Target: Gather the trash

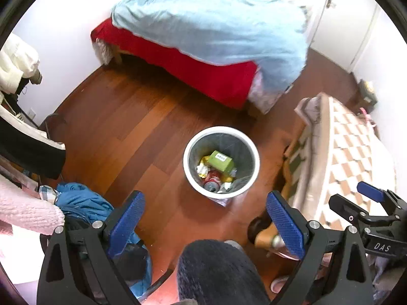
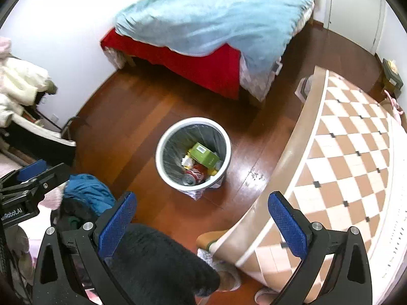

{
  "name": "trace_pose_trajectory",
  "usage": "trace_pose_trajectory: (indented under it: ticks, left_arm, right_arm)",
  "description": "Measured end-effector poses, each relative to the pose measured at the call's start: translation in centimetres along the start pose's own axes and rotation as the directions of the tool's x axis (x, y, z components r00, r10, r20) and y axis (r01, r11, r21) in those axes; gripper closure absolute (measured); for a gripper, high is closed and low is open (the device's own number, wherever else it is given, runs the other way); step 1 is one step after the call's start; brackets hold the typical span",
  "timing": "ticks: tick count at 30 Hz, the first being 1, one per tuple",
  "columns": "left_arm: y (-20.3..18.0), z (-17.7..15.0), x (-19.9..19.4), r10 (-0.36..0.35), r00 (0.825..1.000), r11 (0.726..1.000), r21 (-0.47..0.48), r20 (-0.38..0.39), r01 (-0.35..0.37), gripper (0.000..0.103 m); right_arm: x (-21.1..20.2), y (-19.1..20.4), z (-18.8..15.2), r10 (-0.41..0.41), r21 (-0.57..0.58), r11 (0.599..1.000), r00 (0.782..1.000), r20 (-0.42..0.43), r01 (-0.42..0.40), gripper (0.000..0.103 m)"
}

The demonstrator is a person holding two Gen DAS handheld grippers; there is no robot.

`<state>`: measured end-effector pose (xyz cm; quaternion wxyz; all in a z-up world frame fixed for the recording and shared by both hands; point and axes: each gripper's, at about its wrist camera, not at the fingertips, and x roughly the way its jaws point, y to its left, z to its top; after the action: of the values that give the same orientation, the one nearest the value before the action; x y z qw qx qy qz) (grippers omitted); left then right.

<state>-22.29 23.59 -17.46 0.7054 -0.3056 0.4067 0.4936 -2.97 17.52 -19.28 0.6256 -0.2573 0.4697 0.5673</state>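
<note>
Trash fills the bin (image 1: 221,161) on the floor (image 1: 132,127), at twelve o'clock from our left gripper (image 1: 203,218) and eleven from our right gripper (image 2: 201,218). Both grippers gape wide and hold nothing; a green box (image 1: 220,161) tops a can (image 1: 212,181).

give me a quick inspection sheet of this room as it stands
surface: wooden floor, glossy, bare around the bin
job's things: white trash bin upright on the floor, lined with a bag; inside it a green box, a red soda can and crumpled wrappers
clutter: blue garment heaped on the floor to the left; white jacket further left
grippers: left gripper open, holding nothing; right gripper open, holding nothing
cables: a thin dark cord near the left wall, unclear what it belongs to
surroundings: bed with a light blue blanket over a red sheet; checkered table on the right; white door behind
</note>
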Motion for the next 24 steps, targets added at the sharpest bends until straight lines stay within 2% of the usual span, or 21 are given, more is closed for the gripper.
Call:
trace_pose_trajectory:
  ticks: [6, 15, 24]
  left_arm:
    - [-0.6, -0.7, -6.3, -0.073, 0.996, 0.997, 0.023, 0.052, 0.072, 0.005]
    - [-1.4, -1.3, -13.1, -0.187, 0.974, 0.982, 0.045, 0.13, 0.183, 0.005]
    - [-1.3, -1.8, -17.0, -0.278, 0.945, 0.961, 0.047, 0.173, 0.274, 0.005]
  right_arm:
    - [-7.4, 1.1, -0.9, 0.061, -0.029, 0.998, 0.996, 0.06, -0.059, 0.0]
    - [-16.8, 2.1, -1.5, 0.161, -0.059, 0.986, 0.977, 0.138, -0.154, 0.0]
    - [-21.2, 2.2, -2.0, 0.241, -0.06, 0.97, 0.957, 0.16, -0.235, 0.0]
